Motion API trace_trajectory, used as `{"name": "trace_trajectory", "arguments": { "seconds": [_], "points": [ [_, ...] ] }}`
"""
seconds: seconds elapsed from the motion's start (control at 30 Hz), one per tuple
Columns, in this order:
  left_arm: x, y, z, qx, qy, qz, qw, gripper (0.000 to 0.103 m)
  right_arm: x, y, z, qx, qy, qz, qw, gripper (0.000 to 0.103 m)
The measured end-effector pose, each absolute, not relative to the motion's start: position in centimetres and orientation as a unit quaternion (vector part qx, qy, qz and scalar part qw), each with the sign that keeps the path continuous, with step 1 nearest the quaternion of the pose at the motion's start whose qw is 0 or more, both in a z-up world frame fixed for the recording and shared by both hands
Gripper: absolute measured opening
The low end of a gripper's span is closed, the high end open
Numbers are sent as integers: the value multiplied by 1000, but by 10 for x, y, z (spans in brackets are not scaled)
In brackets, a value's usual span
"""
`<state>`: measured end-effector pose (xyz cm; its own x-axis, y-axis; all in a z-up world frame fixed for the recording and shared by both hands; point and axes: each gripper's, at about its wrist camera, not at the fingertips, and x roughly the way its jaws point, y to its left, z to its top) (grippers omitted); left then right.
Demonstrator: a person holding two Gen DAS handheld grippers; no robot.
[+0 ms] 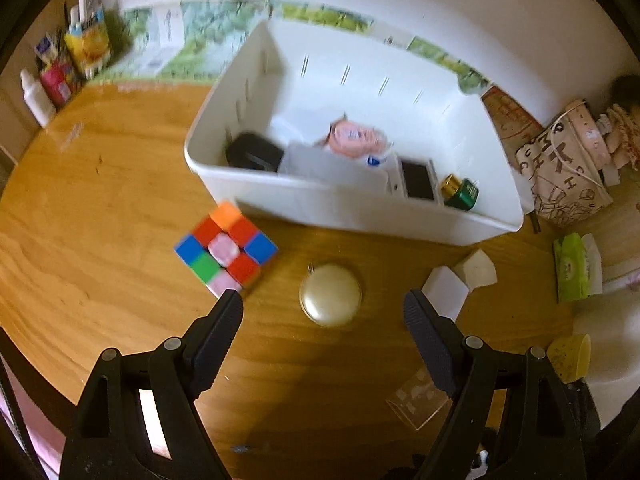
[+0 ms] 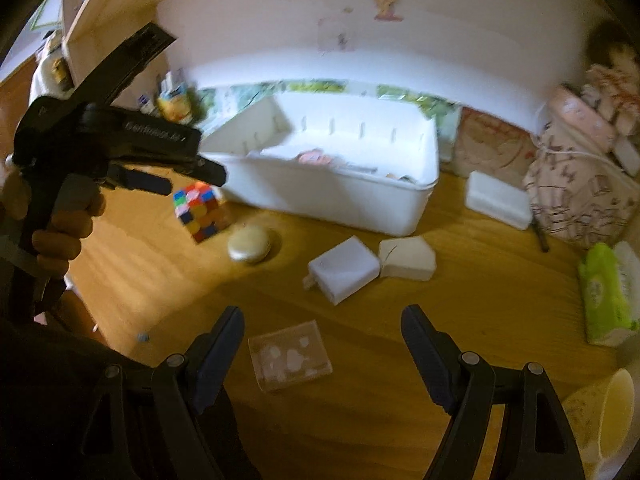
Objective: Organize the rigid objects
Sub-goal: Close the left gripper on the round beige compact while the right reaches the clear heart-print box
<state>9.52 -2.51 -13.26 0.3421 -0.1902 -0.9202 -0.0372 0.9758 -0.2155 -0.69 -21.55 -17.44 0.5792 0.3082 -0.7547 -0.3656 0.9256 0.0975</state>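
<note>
Both empty: left gripper (image 1: 323, 300) spread wide above the round cream compact (image 1: 330, 295), Rubik's cube (image 1: 226, 249) just left of it before the white bin (image 1: 360, 208); right gripper (image 2: 322, 316) spread over the clear plastic box (image 2: 289, 355) on the wooden table (image 2: 460, 304).

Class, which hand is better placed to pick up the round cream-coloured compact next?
Left: the left gripper has open jaws framing the round cream-coloured compact; the right gripper frames a clear plastic box.
</note>
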Motion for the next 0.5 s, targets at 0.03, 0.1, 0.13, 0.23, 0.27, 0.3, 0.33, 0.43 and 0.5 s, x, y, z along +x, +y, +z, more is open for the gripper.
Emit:
{"name": "trace_trajectory", "arguments": {
  "seconds": [0.03, 0.1, 0.13, 0.23, 0.27, 0.3, 0.33, 0.43, 0.5],
  "points": [
    [96, -27, -137, -99, 580, -41, 808, 85, -5, -216, -177, -36, 423, 197, 884, 81],
    [97, -32, -146, -97, 596, -31, 797, 85, 0, -214, -185, -42, 437, 217, 872, 81],
    [99, -33, -150, -99, 601, -29, 792, 85, 2, -213, -189, -48, 443, 225, 867, 81],
    [103, -39, -165, -105, 620, -17, 777, 85, 9, -208, -200, -61, 463, 254, 847, 81],
    [104, -40, -168, -106, 624, -13, 774, 85, 10, -206, -203, -63, 468, 262, 842, 81],
    [105, -42, -173, -107, 628, -6, 771, 85, 12, -204, -206, -66, 472, 271, 836, 81],
    [107, -43, -176, -109, 631, -2, 768, 85, 13, -203, -209, -67, 475, 278, 832, 81],
    [110, -46, -186, -119, 644, 1, 756, 85, 16, -198, -216, -72, 487, 301, 817, 81],
    [112, -47, -194, -124, 653, 5, 747, 85, 17, -195, -219, -75, 493, 313, 808, 81]
  ]
}}
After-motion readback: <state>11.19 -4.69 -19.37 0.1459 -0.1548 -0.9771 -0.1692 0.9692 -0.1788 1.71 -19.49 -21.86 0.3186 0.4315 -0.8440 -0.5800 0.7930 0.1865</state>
